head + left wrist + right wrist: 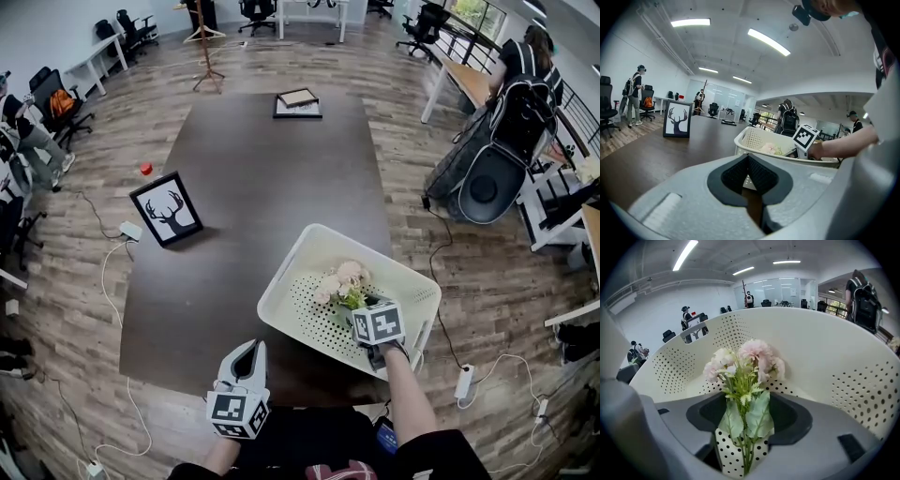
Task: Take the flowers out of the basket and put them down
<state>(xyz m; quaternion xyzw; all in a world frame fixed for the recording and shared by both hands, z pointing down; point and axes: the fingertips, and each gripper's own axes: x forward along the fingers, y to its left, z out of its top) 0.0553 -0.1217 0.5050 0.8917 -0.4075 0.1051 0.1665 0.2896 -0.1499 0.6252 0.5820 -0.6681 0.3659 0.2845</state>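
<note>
A bunch of pale pink flowers (342, 279) with green leaves lies inside the white perforated basket (309, 239) on the dark table's near right corner. My right gripper (362, 306) is lowered into the basket, steeply tilted, right behind the bunch. In the right gripper view the flowers (745, 362) fill the middle. Their stems run down through the wide gap of the right gripper (745, 430), and the pads do not press on them, so it is open. My left gripper (251, 349) hovers over the table's near edge left of the basket (754, 136), shut and empty.
A framed deer picture (166, 208) stands on the table (253, 159) at the left, and another frame (298, 101) lies at the far end. Cables and power strips trail on the floor. Office chairs, desks and people stand around the room.
</note>
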